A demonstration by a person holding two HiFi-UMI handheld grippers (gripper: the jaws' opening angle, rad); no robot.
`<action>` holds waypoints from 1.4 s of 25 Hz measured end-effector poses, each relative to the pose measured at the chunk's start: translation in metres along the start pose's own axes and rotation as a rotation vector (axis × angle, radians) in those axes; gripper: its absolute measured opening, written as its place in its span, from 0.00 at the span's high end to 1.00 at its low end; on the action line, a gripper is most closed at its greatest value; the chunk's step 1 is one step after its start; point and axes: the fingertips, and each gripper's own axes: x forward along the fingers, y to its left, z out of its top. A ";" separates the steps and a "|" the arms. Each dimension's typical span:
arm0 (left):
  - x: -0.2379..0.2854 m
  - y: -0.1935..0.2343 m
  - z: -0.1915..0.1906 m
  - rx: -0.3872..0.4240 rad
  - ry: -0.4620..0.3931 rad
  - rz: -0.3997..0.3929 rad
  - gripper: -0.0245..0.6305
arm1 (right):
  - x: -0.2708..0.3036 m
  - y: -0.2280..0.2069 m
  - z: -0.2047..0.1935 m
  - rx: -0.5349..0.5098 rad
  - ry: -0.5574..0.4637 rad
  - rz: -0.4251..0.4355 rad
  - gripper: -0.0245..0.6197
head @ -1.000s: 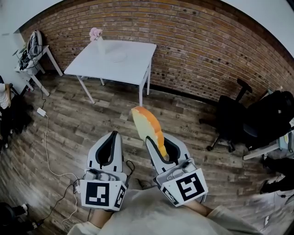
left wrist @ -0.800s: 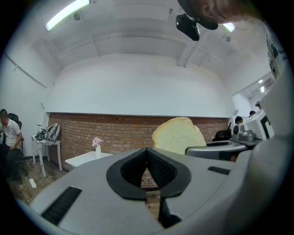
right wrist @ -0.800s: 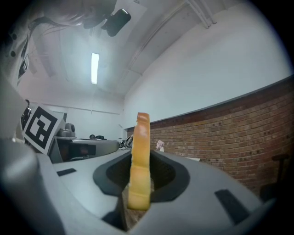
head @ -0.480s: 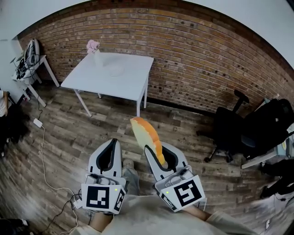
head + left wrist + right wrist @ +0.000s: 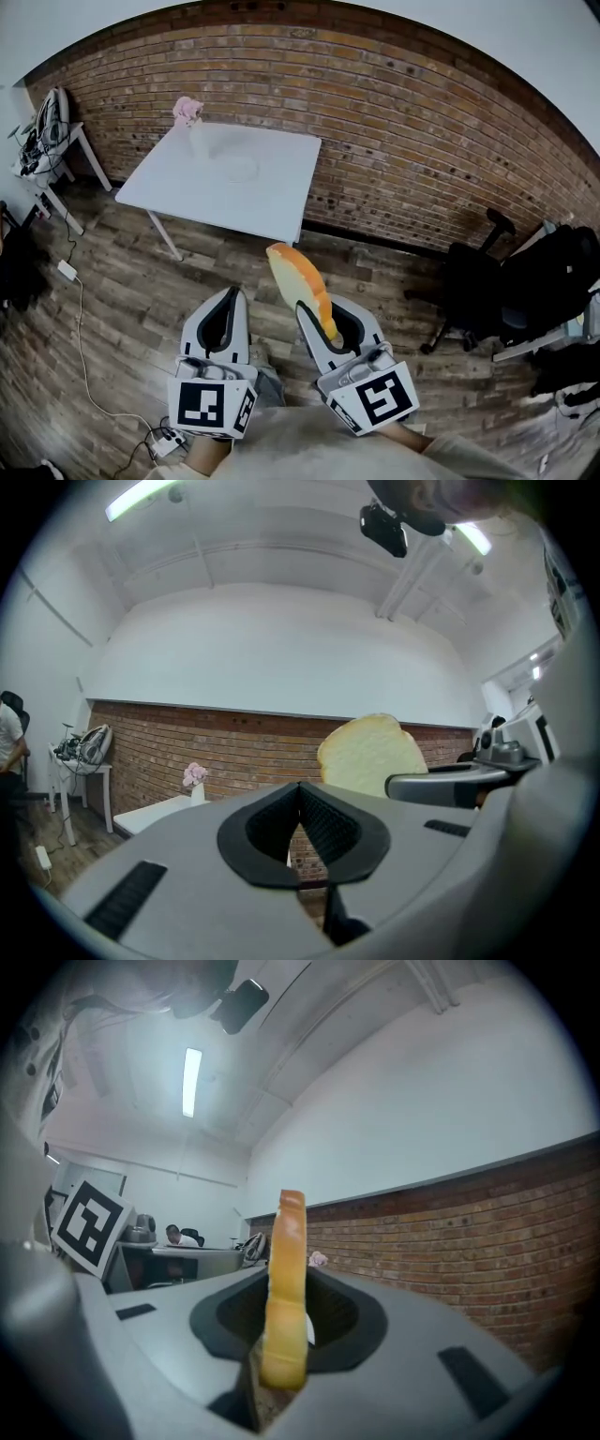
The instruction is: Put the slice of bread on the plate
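**Entry: carry phase, slice in transit**

Nearest, at 6 o'clock in the head view, two grippers are held side by side and level.
- The left gripper (image 5: 231, 294) is at 7 o'clock. Its jaws are pressed together at the tips with nothing between them.
- The right gripper (image 5: 315, 311) is at 5 o'clock. Its pads are pinched on the lower end of the slice of bread (image 5: 298, 275).
- The slice stands on edge, crust outward, and projects toward 12 o'clock past the jaw tips.
- The slice is in the air over wooden floor, well apart from the plate.

Further out at 11 o'clock, the white table (image 5: 272, 202) is seen. The plate (image 5: 237, 170) lies pale and faint on its top near the middle. At the table's far corner stands a vase of pink flowers (image 5: 188, 111). At 3 o'clock a black office chair (image 5: 472, 279) is noted, and at 10 o'clock a small side table (image 5: 58, 141). A brick wall closes the far side.

Judgement on the step: the plate has yet to be reached.
- Grip pressure is best held constant, since soft bread is likely to tear or fold if squeezed harder.
- The slice should be brought over the plate from the table's near edge.
- It should then be rolled flat, lowered close, and only then released.
- The vase should be given clearance.

Count:
- grippers: 2
- bread slices: 1
- plates: 1
- white tables: 1
- vases: 1
- chairs: 1
- side tables: 1
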 end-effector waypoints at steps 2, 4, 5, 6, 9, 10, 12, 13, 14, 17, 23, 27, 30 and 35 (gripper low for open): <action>0.024 0.026 -0.002 -0.012 0.005 0.003 0.95 | 0.032 -0.007 -0.001 -0.002 0.009 0.002 0.82; 0.049 0.052 -0.003 -0.025 0.007 0.005 0.95 | 0.063 -0.014 -0.002 -0.010 0.022 0.000 0.82; 0.062 0.064 -0.001 -0.030 0.004 0.005 0.95 | 0.077 -0.019 -0.001 -0.016 0.027 -0.004 0.82; 0.076 0.076 0.001 -0.031 0.000 0.004 0.95 | 0.093 -0.024 0.000 -0.018 0.031 -0.008 0.82; 0.116 0.108 0.005 -0.025 0.000 -0.005 0.95 | 0.137 -0.039 0.000 -0.015 0.041 -0.022 0.82; 0.128 0.117 0.005 -0.023 0.005 -0.010 0.95 | 0.152 -0.044 0.000 -0.016 0.046 -0.027 0.82; 0.152 0.133 0.004 -0.021 0.018 -0.024 0.95 | 0.178 -0.055 -0.001 -0.013 0.055 -0.038 0.82; 0.163 0.140 0.003 -0.021 0.025 -0.032 0.95 | 0.191 -0.060 -0.002 -0.008 0.058 -0.044 0.82; 0.173 0.146 0.003 -0.020 0.031 -0.039 0.95 | 0.203 -0.064 -0.004 -0.003 0.061 -0.050 0.82; 0.201 0.163 0.003 -0.015 0.039 -0.058 0.95 | 0.232 -0.074 -0.007 0.005 0.064 -0.057 0.82; 0.229 0.186 -0.018 -0.024 0.073 -0.047 0.95 | 0.269 -0.082 -0.029 0.023 0.096 -0.039 0.82; 0.241 0.204 -0.028 -0.040 0.096 -0.029 0.95 | 0.292 -0.088 -0.036 0.026 0.112 -0.035 0.82; 0.254 0.215 -0.035 -0.044 0.103 -0.011 0.95 | 0.308 -0.099 -0.047 0.031 0.127 -0.030 0.82; 0.294 0.236 -0.054 -0.043 0.129 0.023 0.95 | 0.348 -0.126 -0.070 0.050 0.162 -0.010 0.82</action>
